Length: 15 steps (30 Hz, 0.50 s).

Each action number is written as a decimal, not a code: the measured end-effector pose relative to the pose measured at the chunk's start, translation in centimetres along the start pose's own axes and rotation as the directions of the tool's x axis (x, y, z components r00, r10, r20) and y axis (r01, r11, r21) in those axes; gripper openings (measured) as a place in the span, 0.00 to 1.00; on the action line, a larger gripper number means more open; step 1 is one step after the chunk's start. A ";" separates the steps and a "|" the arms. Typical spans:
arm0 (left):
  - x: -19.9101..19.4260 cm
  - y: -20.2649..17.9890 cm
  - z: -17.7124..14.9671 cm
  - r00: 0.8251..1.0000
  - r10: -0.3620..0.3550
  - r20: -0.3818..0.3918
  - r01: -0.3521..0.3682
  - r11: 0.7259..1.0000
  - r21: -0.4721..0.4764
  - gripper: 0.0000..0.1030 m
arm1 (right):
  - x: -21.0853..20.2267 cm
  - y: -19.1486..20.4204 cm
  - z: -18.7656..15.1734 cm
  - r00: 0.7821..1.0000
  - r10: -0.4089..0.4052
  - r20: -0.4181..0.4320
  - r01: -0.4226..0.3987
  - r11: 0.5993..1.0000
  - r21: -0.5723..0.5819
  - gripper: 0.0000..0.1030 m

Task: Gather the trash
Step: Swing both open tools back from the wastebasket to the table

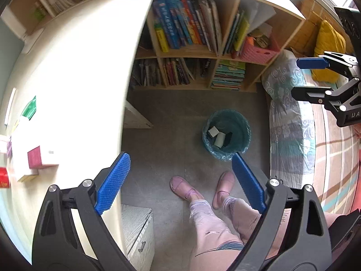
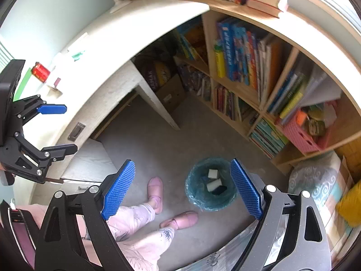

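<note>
A round bin with a teal liner (image 1: 226,135) stands on the grey floor and holds white boxes (image 1: 216,135) and a dark item; it also shows in the right wrist view (image 2: 211,184). My left gripper (image 1: 180,180) is open and empty, high above the floor beside the bin. My right gripper (image 2: 182,187) is open and empty, above the bin. Each gripper shows in the other's view, the right one (image 1: 309,79) and the left one (image 2: 58,128), both open. On the white desk (image 1: 79,67) lie a pink-and-white box (image 1: 41,157), a red packet (image 1: 3,177) and a green item (image 1: 30,108).
A wooden bookshelf (image 1: 191,54) full of books and a pink basket (image 1: 259,50) stands behind the bin. A bed with patterned bedding (image 1: 291,124) and a yellow cushion (image 1: 327,49) is to the right. The person's legs and pink slippers (image 1: 182,187) are below. A drawer unit (image 1: 140,232) sits under the desk.
</note>
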<state>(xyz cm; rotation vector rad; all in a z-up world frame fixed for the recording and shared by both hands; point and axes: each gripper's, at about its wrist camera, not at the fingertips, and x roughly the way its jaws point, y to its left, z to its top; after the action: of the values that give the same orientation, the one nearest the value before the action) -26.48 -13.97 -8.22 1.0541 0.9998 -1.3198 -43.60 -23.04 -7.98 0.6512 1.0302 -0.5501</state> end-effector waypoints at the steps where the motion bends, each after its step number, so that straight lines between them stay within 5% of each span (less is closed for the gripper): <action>1: -0.2 0.3 -0.1 1.000 0.003 0.004 -0.003 1.000 -0.013 0.87 | 0.1 0.4 0.3 1.000 0.002 0.000 -0.002 1.000 -0.010 0.83; 15: -3.0 6.0 -2.3 0.994 0.096 0.060 -0.085 0.982 -0.168 0.91 | 0.3 5.8 4.8 0.999 0.038 0.017 -0.035 0.988 -0.151 0.84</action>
<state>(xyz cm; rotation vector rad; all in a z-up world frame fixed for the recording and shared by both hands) -20.46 -11.16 -5.76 0.9121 0.9814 -1.1700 -36.58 -22.53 -5.18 0.5287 1.0284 -0.4407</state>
